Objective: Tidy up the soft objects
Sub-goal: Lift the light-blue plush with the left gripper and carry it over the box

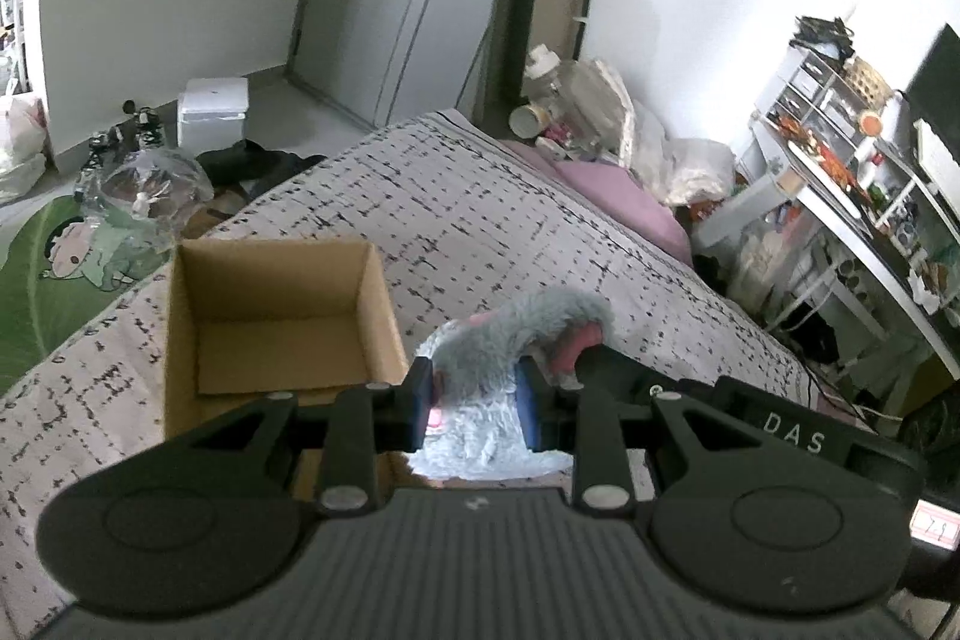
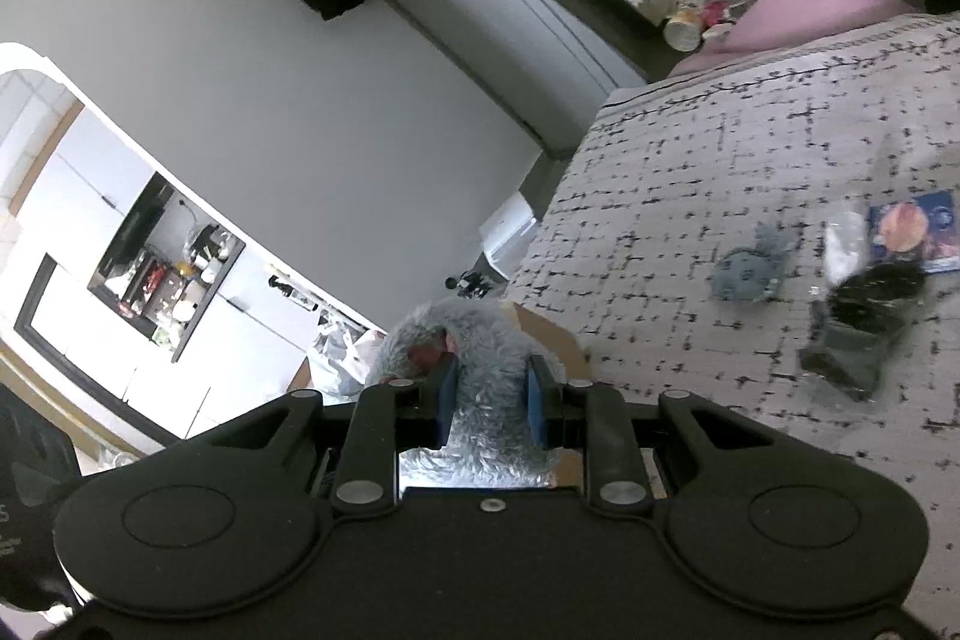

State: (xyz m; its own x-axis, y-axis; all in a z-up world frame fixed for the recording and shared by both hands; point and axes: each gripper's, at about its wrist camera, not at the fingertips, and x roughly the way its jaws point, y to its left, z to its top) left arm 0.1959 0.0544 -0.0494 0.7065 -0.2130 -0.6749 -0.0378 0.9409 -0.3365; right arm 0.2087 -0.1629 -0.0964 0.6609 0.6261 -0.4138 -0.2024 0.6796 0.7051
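Grey plush toy point(image 1: 480, 370) pinched by both the left gripper point(image 1: 477, 403) and right gripper point(image 2: 492, 403), jaws nearly closed, just right of the cardboard box point(image 1: 270, 322). Carry over the opening, then release together.

Left tongs point(image 1: 477, 403) clamp grey plush toy point(image 1: 516, 334) beside cardboard box point(image 1: 270, 316).

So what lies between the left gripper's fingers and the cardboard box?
Nothing. In the left wrist view the left gripper, shut on the grey plush toy, sits right at the box rim, with no gap visible between them.
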